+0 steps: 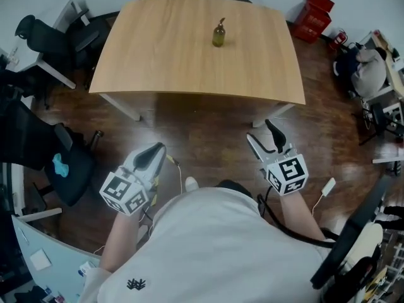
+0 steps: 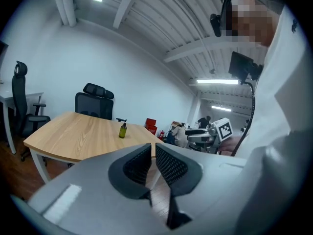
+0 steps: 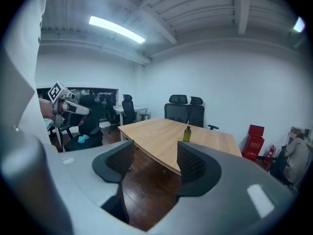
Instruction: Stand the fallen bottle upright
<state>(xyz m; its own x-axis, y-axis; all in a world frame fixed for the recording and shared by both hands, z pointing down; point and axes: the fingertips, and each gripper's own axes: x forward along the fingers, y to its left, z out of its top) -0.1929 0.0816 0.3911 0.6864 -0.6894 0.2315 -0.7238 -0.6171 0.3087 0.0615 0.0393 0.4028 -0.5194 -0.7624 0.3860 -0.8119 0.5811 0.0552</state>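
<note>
A small olive-green bottle (image 1: 218, 33) with a dark pump top stands upright on the far half of the wooden table (image 1: 158, 55). The same bottle (image 2: 122, 129) shows small in the left gripper view, and the bottle (image 3: 187, 133) stands beyond the jaws in the right gripper view. Both grippers hang over the dark floor on the near side of the table, well short of the bottle. My left gripper (image 1: 156, 151) is shut with nothing in it, its pads (image 2: 168, 163) nearly touching. My right gripper (image 1: 265, 137) is open and holds nothing.
Black office chairs (image 1: 44, 40) stand to the left of the table and behind it. Red boxes (image 1: 314, 16) sit at the back right, beside a fire extinguisher. A chair with a blue object (image 1: 60, 165) is near my left side. White desks and cables crowd the right edge.
</note>
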